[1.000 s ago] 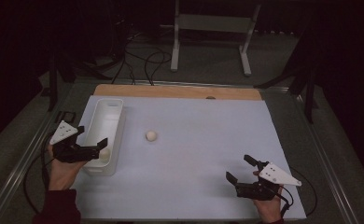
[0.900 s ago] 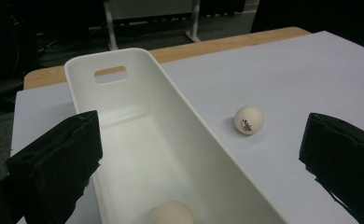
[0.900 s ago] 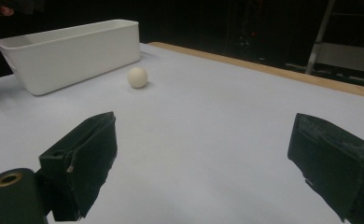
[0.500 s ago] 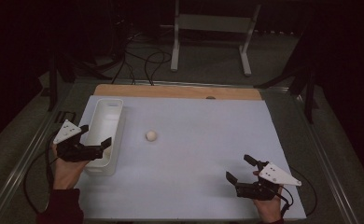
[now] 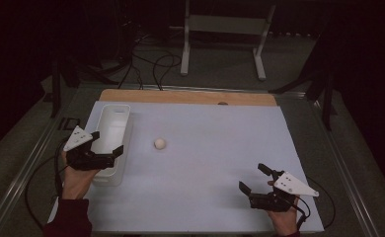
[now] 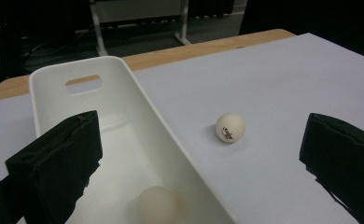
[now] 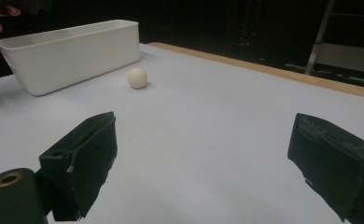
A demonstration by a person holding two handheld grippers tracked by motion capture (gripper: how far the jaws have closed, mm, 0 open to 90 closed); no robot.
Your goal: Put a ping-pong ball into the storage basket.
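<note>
A small cream-white table-tennis ball with a dark printed mark [image 5: 159, 143] lies alone on the pale blue-white sheet covering the surface [image 5: 210, 148], roughly mid-depth and left of centre, just to the right of a long white rectangular plastic bin [image 5: 112, 123] whose long axis runs from near to far along the left edge. The left hand-held gripper [image 5: 105, 143] hovers over the near end of that bin with its jaws spread wide and nothing between them; in the left gripper view a second, blurred pale ball [image 6: 157, 205] sits on the bin floor, just below the jaws. From this gripper the loose ball [image 6: 230, 127] lies to the right and slightly farther away, just past the bin's right wall, apart from it. The right hand-held gripper [image 5: 256, 178] rests low near the near right corner of the sheet, jaws likewise wide apart and empty, and it sees the ball [image 7: 137, 77] well off toward the far left, with the bin [image 7: 73, 49] beyond. The left hand is clearly the nearer one, so the next pick likely falls to it: a short swing rightward over the bin wall, then down around the ball.
</note>
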